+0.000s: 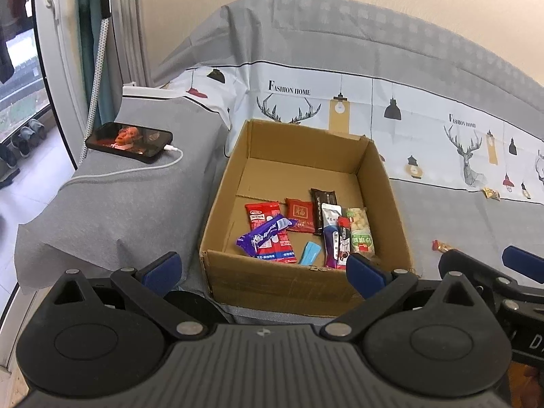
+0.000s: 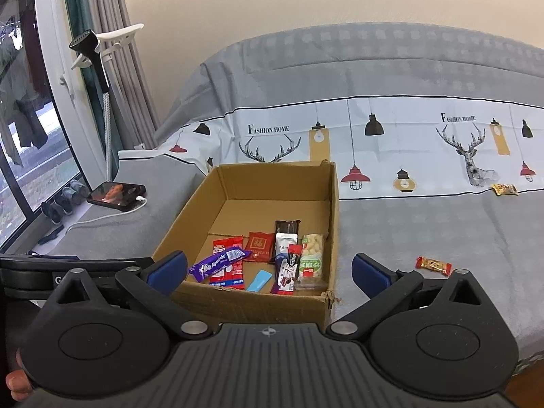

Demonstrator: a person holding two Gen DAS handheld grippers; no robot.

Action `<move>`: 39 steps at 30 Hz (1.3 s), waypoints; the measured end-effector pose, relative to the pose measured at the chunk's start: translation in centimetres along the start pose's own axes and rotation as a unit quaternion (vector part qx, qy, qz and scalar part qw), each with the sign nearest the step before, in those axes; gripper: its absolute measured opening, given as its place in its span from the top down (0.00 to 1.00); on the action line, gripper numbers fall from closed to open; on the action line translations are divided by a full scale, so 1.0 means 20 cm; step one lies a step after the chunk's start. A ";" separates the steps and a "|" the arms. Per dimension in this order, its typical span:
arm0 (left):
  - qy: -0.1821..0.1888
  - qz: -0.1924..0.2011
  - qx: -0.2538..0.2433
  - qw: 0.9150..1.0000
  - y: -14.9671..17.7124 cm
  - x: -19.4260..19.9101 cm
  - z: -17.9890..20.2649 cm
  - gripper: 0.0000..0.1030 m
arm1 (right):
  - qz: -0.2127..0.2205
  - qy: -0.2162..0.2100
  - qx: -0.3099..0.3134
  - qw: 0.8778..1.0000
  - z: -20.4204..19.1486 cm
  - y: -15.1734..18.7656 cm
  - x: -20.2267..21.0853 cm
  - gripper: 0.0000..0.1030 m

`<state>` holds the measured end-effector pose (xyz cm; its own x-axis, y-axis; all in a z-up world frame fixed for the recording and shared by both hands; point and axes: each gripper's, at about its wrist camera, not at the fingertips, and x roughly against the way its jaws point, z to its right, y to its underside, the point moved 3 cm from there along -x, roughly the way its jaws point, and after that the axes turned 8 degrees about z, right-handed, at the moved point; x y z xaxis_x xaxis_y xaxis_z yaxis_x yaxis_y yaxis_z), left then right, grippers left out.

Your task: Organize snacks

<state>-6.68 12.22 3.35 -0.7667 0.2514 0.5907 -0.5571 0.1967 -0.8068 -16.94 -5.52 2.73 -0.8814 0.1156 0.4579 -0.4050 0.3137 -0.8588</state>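
Observation:
An open cardboard box (image 1: 272, 280) (image 2: 251, 301) sits on the grey bed cover. Inside lie several snacks: a purple bar (image 1: 267, 234) (image 2: 217, 261) across red packets, a red square pack (image 1: 299, 214), a dark brown bar (image 1: 323, 209), sachets and a green nut pack (image 1: 362, 234) (image 2: 311, 260). A red-gold candy (image 1: 442, 246) (image 2: 434, 265) and a yellow candy (image 1: 491, 193) (image 2: 505, 189) lie on the cover right of the box. My left gripper (image 1: 263, 272) hovers open before the box's near wall, holding nothing. My right gripper (image 2: 270, 272) is beside it, open wide and holding nothing.
A phone (image 1: 129, 142) (image 2: 117, 192) on a white charging cable lies on a grey-covered surface left of the box. A printed deer-and-lamp cloth (image 2: 391, 142) spans the back. Window, curtains, a steamer pole (image 2: 105, 95) and shoes are far left.

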 end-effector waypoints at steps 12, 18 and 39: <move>0.000 0.005 -0.003 1.000 -0.01 0.02 0.00 0.00 | 0.005 -0.002 0.003 1.000 0.00 0.00 0.02 0.01; 0.000 0.003 -0.006 1.000 -0.01 0.01 0.01 0.00 | 0.004 -0.002 0.002 1.000 0.01 0.00 0.02 0.01; 0.000 -0.006 -0.033 0.999 -0.04 -0.02 0.13 0.00 | 0.009 0.006 -0.032 0.999 0.12 0.00 0.01 0.01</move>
<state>-6.73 9.54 3.75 -0.7596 0.2486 0.6010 -0.5449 0.2613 -0.7967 -17.71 -7.77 2.21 -0.8849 0.1333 0.4462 -0.3726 0.3720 -0.8502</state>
